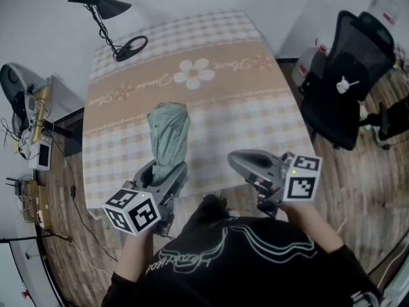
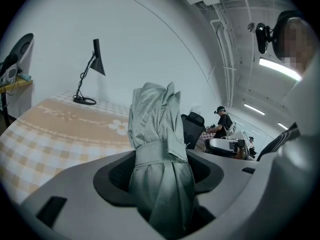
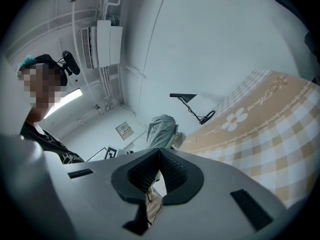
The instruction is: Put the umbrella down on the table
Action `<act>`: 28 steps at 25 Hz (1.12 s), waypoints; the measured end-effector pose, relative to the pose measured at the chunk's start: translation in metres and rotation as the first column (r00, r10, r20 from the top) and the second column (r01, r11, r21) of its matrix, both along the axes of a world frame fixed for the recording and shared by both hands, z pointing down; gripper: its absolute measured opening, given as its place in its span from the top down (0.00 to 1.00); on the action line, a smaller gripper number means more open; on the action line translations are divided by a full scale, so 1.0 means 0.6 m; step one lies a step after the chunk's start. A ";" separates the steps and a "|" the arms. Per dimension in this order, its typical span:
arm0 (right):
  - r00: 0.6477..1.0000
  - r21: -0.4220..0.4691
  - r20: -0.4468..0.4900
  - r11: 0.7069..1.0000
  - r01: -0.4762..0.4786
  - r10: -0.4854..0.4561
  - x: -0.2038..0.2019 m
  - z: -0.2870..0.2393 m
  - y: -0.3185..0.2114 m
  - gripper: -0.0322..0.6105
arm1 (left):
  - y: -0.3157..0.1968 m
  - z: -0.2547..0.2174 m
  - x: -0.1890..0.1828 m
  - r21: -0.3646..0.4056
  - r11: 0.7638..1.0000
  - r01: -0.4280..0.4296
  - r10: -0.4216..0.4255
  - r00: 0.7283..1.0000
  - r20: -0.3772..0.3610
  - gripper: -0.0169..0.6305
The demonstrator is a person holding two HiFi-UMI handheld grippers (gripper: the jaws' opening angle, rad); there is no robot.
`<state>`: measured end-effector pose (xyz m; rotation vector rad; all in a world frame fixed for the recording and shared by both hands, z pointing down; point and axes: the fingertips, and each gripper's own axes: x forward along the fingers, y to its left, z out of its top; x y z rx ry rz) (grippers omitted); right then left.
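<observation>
Checked table (image 1: pixel 217 50) below: L gripper (image 1: pixel 167 171) clamps folded umbrella (image 1: pixel 169 130), R gripper (image 1: pixel 238 161) closed, empty; carry step, next lower flat & release.

Office-type workroom: cloth-covered table (image 1: pixel 211 50) at twelve o'clock, black office chair (image 1: pixel 348 75) at two, desk lamp (image 1: pixel 102 5) at eleven, cabled electronics (image 1: pixel 29 117) at nine, wood floor (image 1: pixel 358 190).
</observation>
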<state>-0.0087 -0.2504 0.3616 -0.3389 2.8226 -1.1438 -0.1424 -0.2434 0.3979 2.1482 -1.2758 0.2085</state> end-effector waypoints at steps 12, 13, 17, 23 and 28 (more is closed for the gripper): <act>0.999 -0.074 -0.010 0.996 -0.048 0.047 -0.038 0.032 -0.071 0.93 | -0.085 0.088 -0.046 -0.135 0.990 -0.035 0.039 0.999 0.029 0.57; 0.999 -0.081 -0.013 0.996 -0.050 0.049 -0.042 0.037 -0.076 0.93 | -0.090 0.096 -0.048 -0.145 0.989 -0.038 0.043 0.999 0.028 0.57; 0.998 -0.109 -0.020 0.992 -0.056 0.054 -0.052 0.056 -0.090 0.93 | -0.104 0.132 -0.056 -0.186 0.981 -0.050 0.055 0.998 0.025 0.57; 0.997 -0.159 -0.042 0.985 -0.068 0.062 -0.053 0.091 -0.106 0.93 | -0.123 0.180 -0.056 -0.238 0.969 -0.063 0.068 0.998 0.011 0.57; 0.997 -0.198 -0.052 0.977 -0.073 0.064 -0.052 0.118 -0.112 0.93 | -0.130 0.219 -0.053 -0.273 0.959 -0.071 0.082 0.996 0.026 0.57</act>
